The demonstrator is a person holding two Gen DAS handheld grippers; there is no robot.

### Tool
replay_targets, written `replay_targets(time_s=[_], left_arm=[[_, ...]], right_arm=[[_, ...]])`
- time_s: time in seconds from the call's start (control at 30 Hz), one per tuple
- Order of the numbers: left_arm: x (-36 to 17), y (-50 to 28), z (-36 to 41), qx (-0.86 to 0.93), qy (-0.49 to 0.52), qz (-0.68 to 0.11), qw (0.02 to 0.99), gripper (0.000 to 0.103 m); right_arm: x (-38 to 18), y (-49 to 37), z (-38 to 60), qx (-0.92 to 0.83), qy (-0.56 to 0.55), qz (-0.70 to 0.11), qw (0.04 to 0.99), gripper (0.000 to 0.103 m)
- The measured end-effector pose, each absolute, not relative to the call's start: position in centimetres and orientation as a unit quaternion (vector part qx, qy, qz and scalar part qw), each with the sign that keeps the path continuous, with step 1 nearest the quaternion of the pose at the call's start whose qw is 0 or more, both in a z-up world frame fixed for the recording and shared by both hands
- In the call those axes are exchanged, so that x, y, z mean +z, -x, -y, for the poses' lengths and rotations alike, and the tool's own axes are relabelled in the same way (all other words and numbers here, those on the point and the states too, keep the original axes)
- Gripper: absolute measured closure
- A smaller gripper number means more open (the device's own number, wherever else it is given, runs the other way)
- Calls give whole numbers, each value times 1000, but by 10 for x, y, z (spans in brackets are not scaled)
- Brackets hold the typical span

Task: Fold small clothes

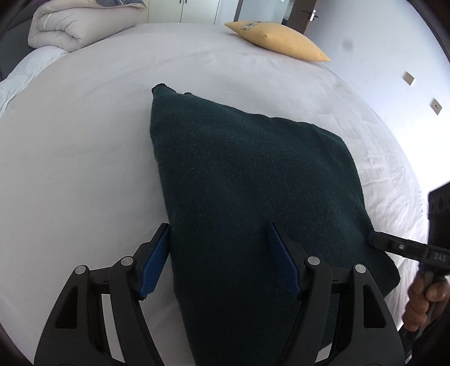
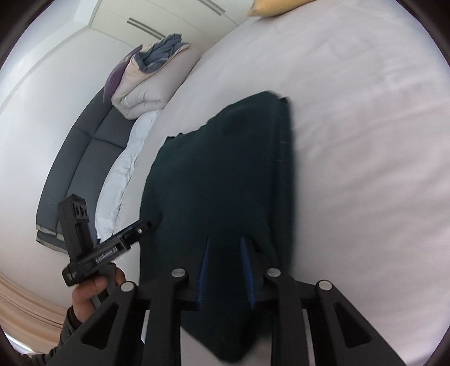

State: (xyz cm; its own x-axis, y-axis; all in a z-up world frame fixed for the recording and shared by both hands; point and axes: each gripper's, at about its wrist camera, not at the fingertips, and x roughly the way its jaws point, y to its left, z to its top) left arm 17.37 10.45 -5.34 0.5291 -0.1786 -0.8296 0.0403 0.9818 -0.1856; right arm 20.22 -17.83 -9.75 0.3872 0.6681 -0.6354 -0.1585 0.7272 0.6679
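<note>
A dark green knitted garment [image 1: 253,183] lies folded on the white bed sheet [image 1: 84,140]. My left gripper [image 1: 218,226] stands open over its near left part. One blue pad rests at the garment's left edge and the other on top of the fabric. My right gripper [image 2: 225,239] is at the garment's [image 2: 225,169] near right edge, its jaws narrow with dark fabric pinched between the blue pads. In the left wrist view the right gripper [image 1: 372,238] touches that edge, held by a hand [image 1: 422,298]. The left gripper [image 2: 152,222] shows side-on in the right wrist view.
A yellow pillow [image 1: 281,39] lies at the far side of the bed. A folded beige duvet [image 1: 64,25] sits at the far left corner, against a grey padded headboard [image 2: 78,157]. Bare sheet surrounds the garment.
</note>
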Motion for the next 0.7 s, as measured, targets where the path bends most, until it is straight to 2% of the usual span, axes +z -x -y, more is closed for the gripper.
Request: replay_targets(time_s=[0.03, 0.07, 0.1, 0.33, 0.57, 0.67, 0.7], left_arm=[[-51, -172, -102, -59, 69, -480, 872, 35], [-45, -166, -100, -55, 65, -479, 874, 35], [-41, -161, -98, -49, 58, -476, 876, 35], [-4, -135, -75, -31, 31, -439, 898, 35], [52, -77, -67, 6, 12, -365, 931, 34], [75, -42, -65, 48, 1, -302, 952, 17], [83, -31, -64, 64, -3, -283, 957, 7]], right_arm=[[-95, -193, 188, 251, -257, -484, 798, 80], [-91, -185, 196, 239, -250, -479, 807, 75], [-86, -178, 203, 218, -240, -477, 817, 63], [-32, -131, 215, 174, -185, -407, 877, 61], [19, -83, 190, 185, -127, -341, 913, 43], [38, -62, 178, 178, -108, -301, 931, 27], [45, -56, 175, 174, -100, -285, 937, 19]])
